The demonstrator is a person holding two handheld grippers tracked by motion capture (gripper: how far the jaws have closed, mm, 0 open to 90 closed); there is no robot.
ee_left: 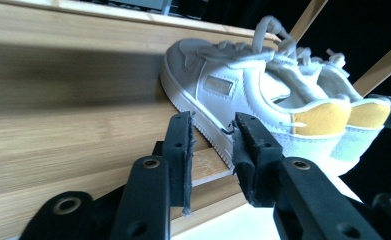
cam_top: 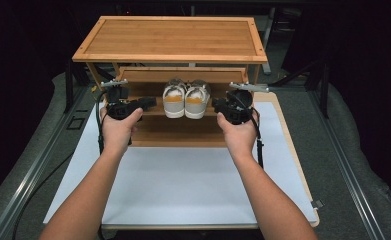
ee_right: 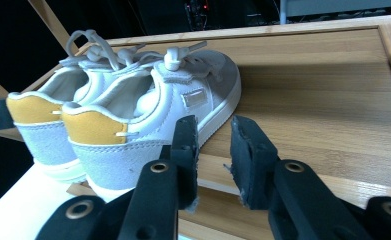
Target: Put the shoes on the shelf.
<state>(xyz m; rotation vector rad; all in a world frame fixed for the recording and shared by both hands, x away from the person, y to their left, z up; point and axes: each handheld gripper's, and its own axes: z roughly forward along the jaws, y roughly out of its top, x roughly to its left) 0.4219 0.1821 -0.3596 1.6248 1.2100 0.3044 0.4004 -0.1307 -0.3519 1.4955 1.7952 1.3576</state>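
A white mat (cam_top: 183, 185) covers the table, dark room all around. On it stands a bamboo shoe rack (cam_top: 173, 40), its broad top bare. On the middle shelf (ee_right: 323, 115), centred, sit a pair of white sneakers (cam_top: 185, 100) with yellow heel tabs and grey suede heels, heels hanging over the shelf's front edge. The left gripper (ee_left: 210, 135) has its jaws part-spread, nothing between them, just beside the left shoe's sole. Bare shelf lies either side of the pair. The right gripper (ee_right: 215, 140) is likewise part-spread and empty beside the right shoe.
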